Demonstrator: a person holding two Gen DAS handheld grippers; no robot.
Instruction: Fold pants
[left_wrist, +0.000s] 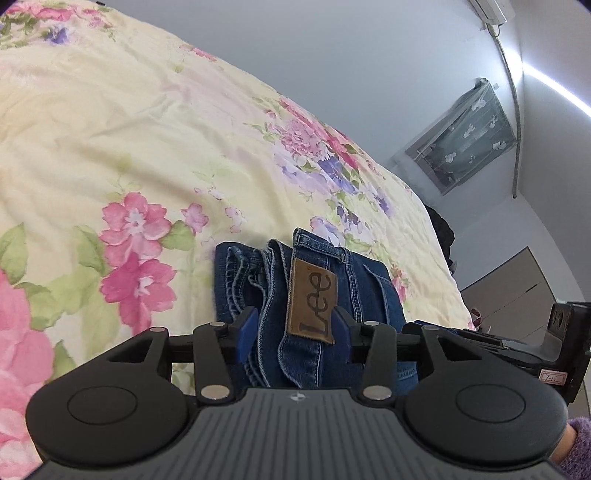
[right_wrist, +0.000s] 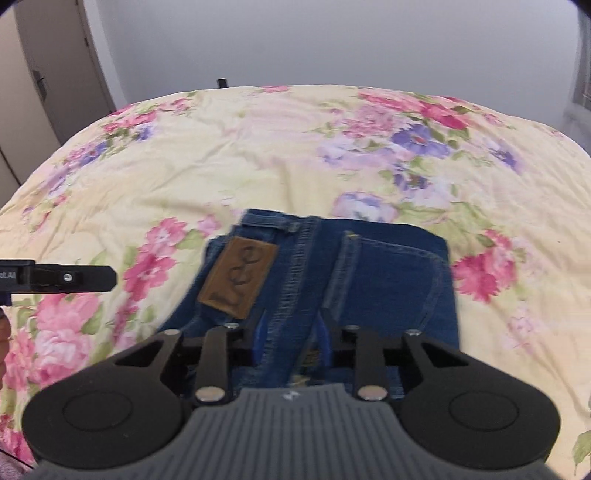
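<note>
Cataloguing by view, operator, your left wrist camera first.
Left view, item: folded blue jeans (left_wrist: 325, 295) lying on the floral bedspread (left_wrist: 110, 147), near its lower edge, waistband end toward you.
Left view, label: brown leather Lee patch (left_wrist: 312, 301) on the top layer, upright, between your fingertips.
Left view, your left gripper (left_wrist: 297, 332): fingers apart, blue pads either side of the denim stack; the left pad (left_wrist: 248, 334) stands just clear of the stitched folds, and whether the right pad touches you cannot tell.
Left view, surroundings: white wall, curtained window (left_wrist: 465, 136) at right, a purple sleeve (left_wrist: 578, 446) at the lower right corner, your other tool's black body (left_wrist: 561, 339) at the right edge.
Right view, item: the same jeans (right_wrist: 388, 280) flat on the bedspread (right_wrist: 295, 147), back pocket (right_wrist: 391, 277) facing up, Lee patch (right_wrist: 238, 282) tilted at left.
Right view, your right gripper (right_wrist: 291, 341): fingers close together, clamped on the thick stitched seam of the waistband.
Right view, surroundings: one finger of your left gripper (right_wrist: 74, 277) enters from the left edge, over the bedspread beside the jeans; grey door (right_wrist: 44, 74) at upper left.
</note>
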